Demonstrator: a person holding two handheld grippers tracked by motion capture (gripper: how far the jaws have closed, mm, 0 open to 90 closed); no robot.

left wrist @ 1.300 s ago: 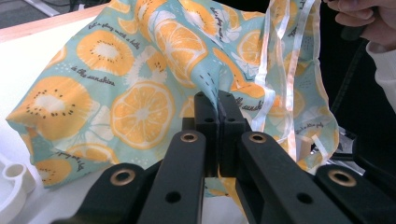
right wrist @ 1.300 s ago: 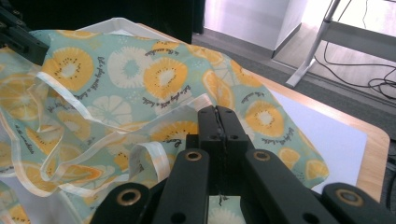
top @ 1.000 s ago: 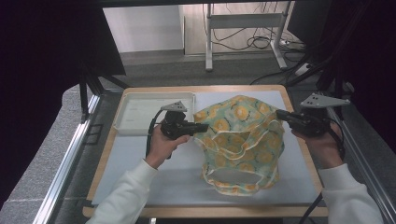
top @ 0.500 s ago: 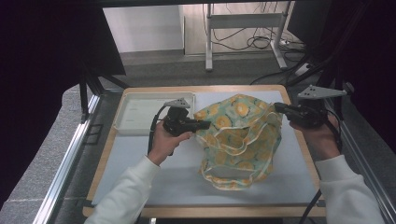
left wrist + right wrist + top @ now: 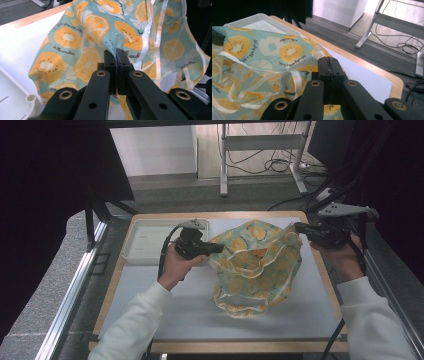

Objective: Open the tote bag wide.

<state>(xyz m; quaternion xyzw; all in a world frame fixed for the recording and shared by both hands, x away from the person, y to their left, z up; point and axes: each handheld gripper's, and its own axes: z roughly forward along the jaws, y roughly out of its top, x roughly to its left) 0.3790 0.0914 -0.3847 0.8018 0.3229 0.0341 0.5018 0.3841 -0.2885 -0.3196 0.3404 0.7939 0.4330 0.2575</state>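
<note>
A teal cloth apron [image 5: 255, 265] printed with orange slices hangs stretched between my two grippers above the white mat [image 5: 165, 300]. My left gripper [image 5: 216, 248] is shut on the apron's left edge; the left gripper view has the fabric [image 5: 82, 40] pinched between the closed jaws [image 5: 116, 53]. At the far right, my right gripper [image 5: 299, 227] is shut on the apron's upper right corner, and its own view shows the cloth [image 5: 262, 52] running into the closed jaws [image 5: 328, 60]. Pale ribbon ties [image 5: 292, 80] dangle from the apron. Its lower part rests crumpled on the mat.
A white plastic tray [image 5: 145, 242] sits at the mat's back left corner, just behind the left hand. The mat lies on a wooden board [image 5: 320, 270] with raised edges. Metal rails [image 5: 75, 290] run along both sides. Beyond the table are a desk frame and cables [image 5: 280, 165].
The right gripper has lifted a little and pulled outward with its corner of the apron, so the cloth is spread wider. The left gripper has stayed put.
</note>
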